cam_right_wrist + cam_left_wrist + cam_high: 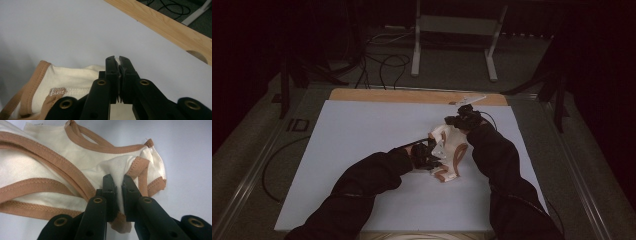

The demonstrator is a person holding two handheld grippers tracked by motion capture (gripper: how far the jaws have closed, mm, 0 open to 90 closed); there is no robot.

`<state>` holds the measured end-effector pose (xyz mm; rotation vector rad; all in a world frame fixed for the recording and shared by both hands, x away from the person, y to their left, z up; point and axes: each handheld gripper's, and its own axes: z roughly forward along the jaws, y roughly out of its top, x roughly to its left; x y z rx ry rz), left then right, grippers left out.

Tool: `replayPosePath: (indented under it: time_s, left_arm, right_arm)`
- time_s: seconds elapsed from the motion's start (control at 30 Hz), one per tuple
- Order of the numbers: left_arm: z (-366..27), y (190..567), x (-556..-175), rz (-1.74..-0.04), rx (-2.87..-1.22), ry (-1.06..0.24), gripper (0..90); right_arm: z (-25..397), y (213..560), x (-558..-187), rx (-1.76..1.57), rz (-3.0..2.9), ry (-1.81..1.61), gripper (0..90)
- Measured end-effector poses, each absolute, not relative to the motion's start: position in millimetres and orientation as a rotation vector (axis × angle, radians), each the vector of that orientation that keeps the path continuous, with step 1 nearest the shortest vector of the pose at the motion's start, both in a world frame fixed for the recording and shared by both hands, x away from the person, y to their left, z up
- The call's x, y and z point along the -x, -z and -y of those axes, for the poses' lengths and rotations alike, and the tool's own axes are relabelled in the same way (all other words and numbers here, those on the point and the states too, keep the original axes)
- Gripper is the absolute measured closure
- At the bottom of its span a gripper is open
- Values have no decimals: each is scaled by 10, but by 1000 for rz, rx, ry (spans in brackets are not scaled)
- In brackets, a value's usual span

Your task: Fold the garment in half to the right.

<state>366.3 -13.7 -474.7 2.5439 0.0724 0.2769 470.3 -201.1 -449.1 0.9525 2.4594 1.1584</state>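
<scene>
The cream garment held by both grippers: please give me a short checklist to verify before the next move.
1. Left gripper shut on the cream garment: ok.
2. Right gripper shut on cream fabric: ok.
3. Brown trim free of the left jaws: cannot tell, it passes very close.
4. Garment spread flat: not ok, it is bunched.
5. Garment on the white board, away from the edges: ok.

Two characters that look like "ID" are marked on the dark floor strip (298,124) beside the table's edge, well to the left of the left gripper (432,156) in the high view; the reading is uncertain in the dim light. No other lettering, label or number is legible.
</scene>
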Motion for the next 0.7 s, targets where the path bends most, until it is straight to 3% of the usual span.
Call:
replayPosePath:
  time_s: [0.7]
  left_arm:
    - [379,4753,-3688,-63,-2580,-245,838]
  right_arm:
    - [2213,4659,-4731,-1013,-2419,-1120,871]
